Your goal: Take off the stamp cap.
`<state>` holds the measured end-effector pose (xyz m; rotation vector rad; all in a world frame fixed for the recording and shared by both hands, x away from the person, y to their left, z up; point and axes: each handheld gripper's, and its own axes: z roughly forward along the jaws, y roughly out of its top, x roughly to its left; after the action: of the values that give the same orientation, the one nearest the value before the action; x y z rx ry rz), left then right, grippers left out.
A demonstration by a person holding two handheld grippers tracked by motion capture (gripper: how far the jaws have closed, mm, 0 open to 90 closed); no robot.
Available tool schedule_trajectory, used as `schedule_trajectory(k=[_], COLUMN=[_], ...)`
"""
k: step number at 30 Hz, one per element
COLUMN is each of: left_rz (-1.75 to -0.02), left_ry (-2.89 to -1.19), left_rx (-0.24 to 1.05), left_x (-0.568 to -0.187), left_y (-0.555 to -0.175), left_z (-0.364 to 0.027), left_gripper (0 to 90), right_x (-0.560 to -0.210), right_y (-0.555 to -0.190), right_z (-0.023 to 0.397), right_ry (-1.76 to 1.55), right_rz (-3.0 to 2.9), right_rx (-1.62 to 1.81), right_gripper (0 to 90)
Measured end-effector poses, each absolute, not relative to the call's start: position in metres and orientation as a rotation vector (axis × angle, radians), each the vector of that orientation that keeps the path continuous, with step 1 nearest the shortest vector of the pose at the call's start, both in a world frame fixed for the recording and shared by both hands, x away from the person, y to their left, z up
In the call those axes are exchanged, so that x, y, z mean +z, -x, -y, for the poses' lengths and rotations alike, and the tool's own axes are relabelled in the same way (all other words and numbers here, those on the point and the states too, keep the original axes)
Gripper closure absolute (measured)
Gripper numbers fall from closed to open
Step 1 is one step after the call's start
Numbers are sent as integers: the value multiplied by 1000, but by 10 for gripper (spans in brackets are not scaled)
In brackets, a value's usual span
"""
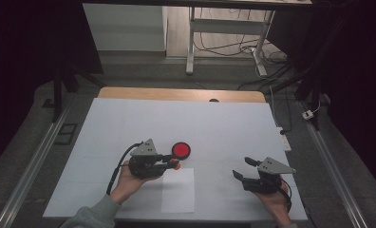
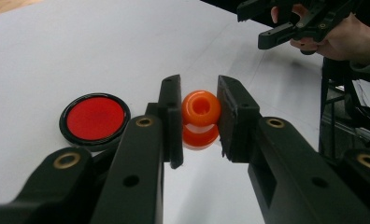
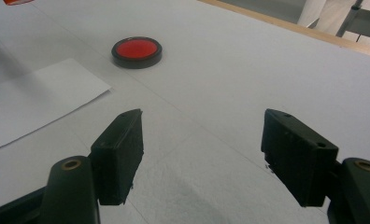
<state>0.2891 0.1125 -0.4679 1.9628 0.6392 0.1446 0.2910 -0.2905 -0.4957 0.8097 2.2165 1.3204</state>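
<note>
Orange bead [image 2: 201, 119] sits clamped within left hand-held gripper [image 2: 199, 116].

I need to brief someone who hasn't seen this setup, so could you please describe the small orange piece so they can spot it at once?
Start at the white table and find the loose white paper sheet near its front edge. Just beyond the sheet's far edge, the left hand-held gripper clamps the orange piece between its black jaws. Unlike the flat red disc with a black rim beside it, it is rounded, glossy orange, with a hole in its end.
</note>
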Motion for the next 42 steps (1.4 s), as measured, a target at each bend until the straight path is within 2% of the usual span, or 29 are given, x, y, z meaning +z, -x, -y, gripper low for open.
schedule_trajectory(k=[42], left_rz=[-629], left_ry=[-1976], left_rx=[160], left_x=[-471], left_y=[-288], left_z=[-108], left_gripper=[726], right_x=[-494], right_y=[-288], right_z=[239], right_ry=[-674], right_rz=[-2318], right_rx=[1325], right_gripper=[309])
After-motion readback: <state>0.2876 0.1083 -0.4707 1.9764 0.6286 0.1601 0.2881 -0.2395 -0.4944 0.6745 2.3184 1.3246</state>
